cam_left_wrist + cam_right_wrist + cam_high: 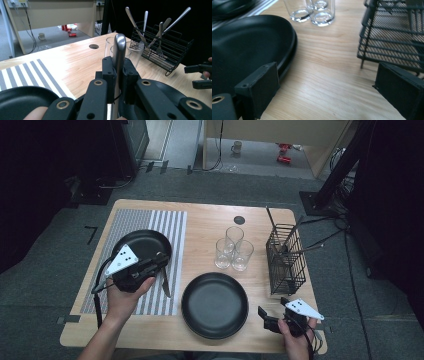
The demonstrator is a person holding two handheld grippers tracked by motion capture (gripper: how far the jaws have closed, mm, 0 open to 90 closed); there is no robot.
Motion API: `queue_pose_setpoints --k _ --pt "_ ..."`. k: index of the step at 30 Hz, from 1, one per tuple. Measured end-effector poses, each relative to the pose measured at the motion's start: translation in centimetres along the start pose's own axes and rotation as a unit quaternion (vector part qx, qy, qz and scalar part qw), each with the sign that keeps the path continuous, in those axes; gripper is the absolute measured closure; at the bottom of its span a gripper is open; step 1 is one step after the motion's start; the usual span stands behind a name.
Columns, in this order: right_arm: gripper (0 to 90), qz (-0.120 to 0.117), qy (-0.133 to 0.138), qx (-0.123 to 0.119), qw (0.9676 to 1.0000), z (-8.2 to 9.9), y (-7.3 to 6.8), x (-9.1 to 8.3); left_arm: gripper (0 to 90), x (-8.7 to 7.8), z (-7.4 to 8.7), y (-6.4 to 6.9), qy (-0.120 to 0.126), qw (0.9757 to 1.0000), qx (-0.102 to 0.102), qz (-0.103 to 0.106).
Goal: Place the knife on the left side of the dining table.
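Observation:
My left gripper (pixel 161 261) hovers over the right edge of a black plate (pixel 142 242) on the striped placemat (pixel 175 227). It is shut on a metal table knife (pixel 165 284), whose blade points toward the table's front. In the left gripper view the knife (pixel 119 50) stands up between the jaws of that gripper (pixel 118 72). My right gripper (pixel 274 309) is open low over the table's front right corner, just right of a second black plate (pixel 215 305). In the right gripper view its pads (pixel 265 83) hold nothing, with bare wood between them and the plate (pixel 249 45) on the left.
Three clear glasses (pixel 233 247) stand together behind the centre plate. A black wire cutlery rack (pixel 286 260) with forks and spoons stands at the right, close behind my right gripper. The right gripper (pixel 200 76) also appears far right in the left gripper view.

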State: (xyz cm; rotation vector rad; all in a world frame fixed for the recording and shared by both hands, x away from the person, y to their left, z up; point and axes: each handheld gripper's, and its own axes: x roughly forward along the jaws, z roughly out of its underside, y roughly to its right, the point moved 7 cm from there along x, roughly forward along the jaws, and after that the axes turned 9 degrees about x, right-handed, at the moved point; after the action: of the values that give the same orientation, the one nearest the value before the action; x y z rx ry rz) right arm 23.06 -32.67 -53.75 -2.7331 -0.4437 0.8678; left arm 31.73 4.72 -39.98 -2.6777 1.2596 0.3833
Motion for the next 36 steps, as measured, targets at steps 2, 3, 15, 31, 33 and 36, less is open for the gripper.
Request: queue_pose_setpoints --k 2,3,15,31,33,36 --pt "5.5 0.005 -0.004 0.005 1.0 0.3 0.4 0.1 85.1 0.0 0.2 0.1 0.0 1.0 -0.002 0.0" --pt "5.6 0.009 -0.004 0.005 0.9999 0.4 0.7 0.1 85.0 0.0 0.3 0.1 -0.001 1.0 -0.002 0.0" --pt "5.9 0.029 -0.03 0.017 0.999 1.5 2.4 0.4 85.0 -0.9 0.9 -0.1 0.002 0.9999 -0.009 -0.007" --pt "5.9 0.098 -0.075 -0.011 0.9923 2.5 3.7 1.0 84.4 -3.3 2.3 -1.3 0.023 0.9985 -0.039 -0.03" --pt "5.2 0.106 -0.082 -0.028 0.9906 2.6 3.4 1.2 84.2 -3.7 2.7 -1.7 0.028 0.998 -0.048 -0.032" --pt "5.1 0.106 -0.083 -0.028 0.9905 2.6 3.4 1.2 83.8 -4.4 3.3 -2.3 0.035 0.9969 -0.06 -0.037"
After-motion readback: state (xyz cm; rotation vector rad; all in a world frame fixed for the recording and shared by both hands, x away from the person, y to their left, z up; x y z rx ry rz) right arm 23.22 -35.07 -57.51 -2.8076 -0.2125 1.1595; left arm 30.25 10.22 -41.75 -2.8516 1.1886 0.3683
